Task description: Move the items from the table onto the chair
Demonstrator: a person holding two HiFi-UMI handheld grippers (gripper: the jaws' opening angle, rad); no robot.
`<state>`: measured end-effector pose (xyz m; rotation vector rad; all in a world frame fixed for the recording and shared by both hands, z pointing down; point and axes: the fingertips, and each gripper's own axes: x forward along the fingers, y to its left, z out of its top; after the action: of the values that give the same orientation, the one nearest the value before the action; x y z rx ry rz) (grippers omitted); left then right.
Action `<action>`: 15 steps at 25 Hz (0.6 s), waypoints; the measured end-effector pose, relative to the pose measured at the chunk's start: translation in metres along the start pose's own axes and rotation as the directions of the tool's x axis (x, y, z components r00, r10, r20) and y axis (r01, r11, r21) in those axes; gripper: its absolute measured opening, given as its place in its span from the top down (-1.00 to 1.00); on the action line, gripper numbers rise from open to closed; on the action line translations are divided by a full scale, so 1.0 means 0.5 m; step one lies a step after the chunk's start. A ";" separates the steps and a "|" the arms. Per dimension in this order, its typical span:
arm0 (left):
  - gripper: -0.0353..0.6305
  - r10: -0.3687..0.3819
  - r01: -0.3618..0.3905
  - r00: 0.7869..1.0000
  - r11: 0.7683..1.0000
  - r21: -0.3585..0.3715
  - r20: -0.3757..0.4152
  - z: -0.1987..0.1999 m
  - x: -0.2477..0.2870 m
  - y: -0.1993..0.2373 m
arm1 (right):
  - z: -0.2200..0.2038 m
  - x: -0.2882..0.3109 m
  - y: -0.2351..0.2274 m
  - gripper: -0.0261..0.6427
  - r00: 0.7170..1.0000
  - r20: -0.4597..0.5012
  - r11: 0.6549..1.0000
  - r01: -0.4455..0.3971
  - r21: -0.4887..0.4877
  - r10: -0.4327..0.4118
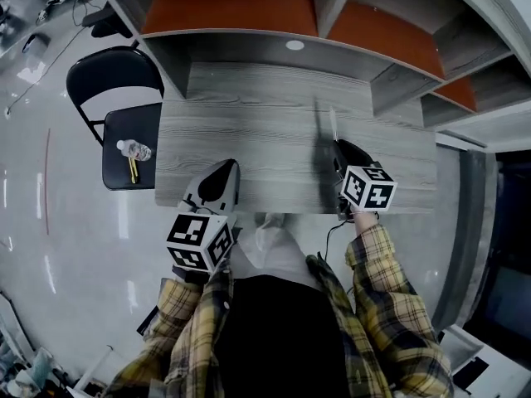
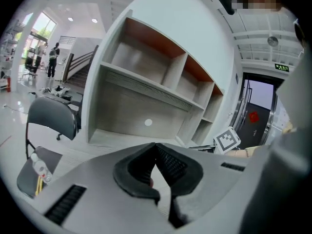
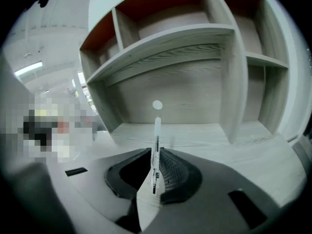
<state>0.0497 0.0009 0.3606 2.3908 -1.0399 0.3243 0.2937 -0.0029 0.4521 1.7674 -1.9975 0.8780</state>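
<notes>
My right gripper (image 1: 338, 145) is shut on a slim white pen (image 1: 332, 123) above the right part of the grey wooden table (image 1: 265, 131). In the right gripper view the pen (image 3: 156, 135) stands out past the fingertips of the right gripper (image 3: 155, 152), pinched between the pads. My left gripper (image 1: 224, 167) is shut and empty over the table's near left edge; its jaws (image 2: 156, 146) meet with nothing between them. The black chair (image 1: 116, 172) stands left of the table. A clear plastic bottle (image 1: 134, 149) and a yellow pencil (image 1: 133, 170) lie on its seat.
A shelf unit (image 1: 290, 44) with orange-backed compartments rises along the table's far edge and round its right end. The chair's backrest (image 2: 51, 118) shows at the left of the left gripper view, with the bottle (image 2: 39, 167) on the seat. Shiny floor surrounds the chair.
</notes>
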 end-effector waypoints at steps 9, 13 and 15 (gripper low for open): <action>0.88 0.177 -0.170 0.981 0.981 -0.093 0.077 0.042 -0.183 0.277 | 0.081 0.101 0.461 0.73 0.950 0.005 0.944 -0.309 -0.118 0.311; 0.88 0.281 -0.266 0.955 0.952 -0.151 0.091 0.031 -0.274 0.412 | 0.069 0.167 0.668 0.73 0.899 -0.050 0.884 -0.436 -0.168 0.435; 0.88 0.330 -0.310 0.940 0.933 -0.180 0.090 0.021 -0.321 0.479 | 0.054 0.194 0.764 0.73 0.871 -0.083 0.852 -0.490 -0.182 0.484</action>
<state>-0.2346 -0.0447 0.3723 2.1122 -1.4593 0.2013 -0.0910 -0.0797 0.4049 1.1404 -2.4630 0.8018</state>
